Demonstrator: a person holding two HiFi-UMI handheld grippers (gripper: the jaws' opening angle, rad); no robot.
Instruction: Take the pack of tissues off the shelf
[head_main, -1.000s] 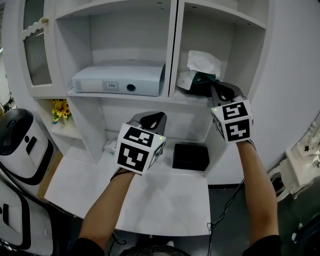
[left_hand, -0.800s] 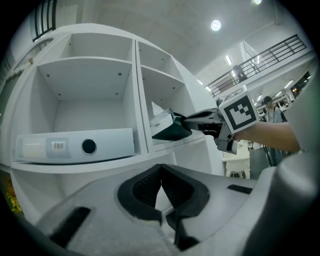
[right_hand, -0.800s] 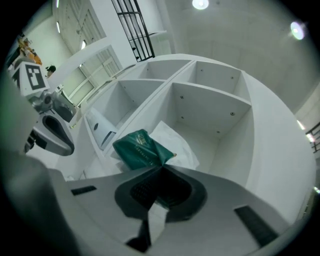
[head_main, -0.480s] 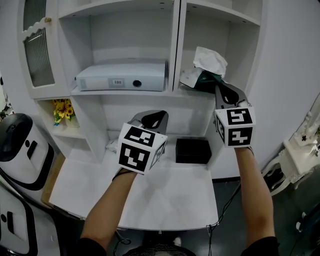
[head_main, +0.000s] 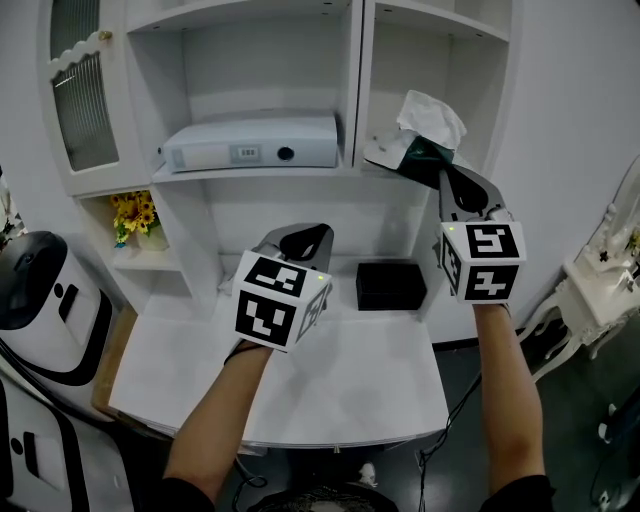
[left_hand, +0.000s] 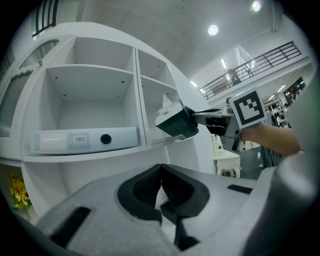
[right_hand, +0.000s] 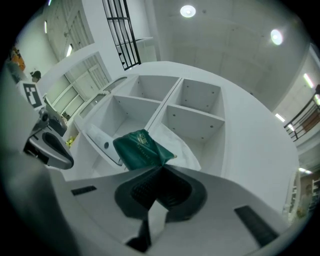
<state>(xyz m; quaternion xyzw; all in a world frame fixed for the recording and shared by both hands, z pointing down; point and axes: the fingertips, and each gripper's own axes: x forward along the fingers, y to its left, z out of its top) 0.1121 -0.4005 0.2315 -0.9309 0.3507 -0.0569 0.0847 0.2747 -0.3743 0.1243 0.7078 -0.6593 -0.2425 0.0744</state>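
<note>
The pack of tissues (head_main: 412, 152) is dark green with a white tissue sticking out of its top. My right gripper (head_main: 441, 176) is shut on its near end and holds it tilted at the front edge of the right shelf compartment (head_main: 400, 182). In the right gripper view the green pack (right_hand: 140, 148) sits just beyond the closed jaws. The left gripper view shows the pack (left_hand: 176, 122) held in the air in front of the shelf. My left gripper (head_main: 302, 238) hovers above the white table (head_main: 340, 400), shut with nothing in it.
A white flat device (head_main: 250, 145) lies on the left shelf board. A black box (head_main: 390, 285) sits at the back of the table under the right compartment. Yellow flowers (head_main: 135, 212) stand on a low left shelf. A white and black appliance (head_main: 40, 290) stands at the left.
My right gripper has drawn the tissue pack up and out toward the front of the shelf compartment. The left gripper has hardly moved.
</note>
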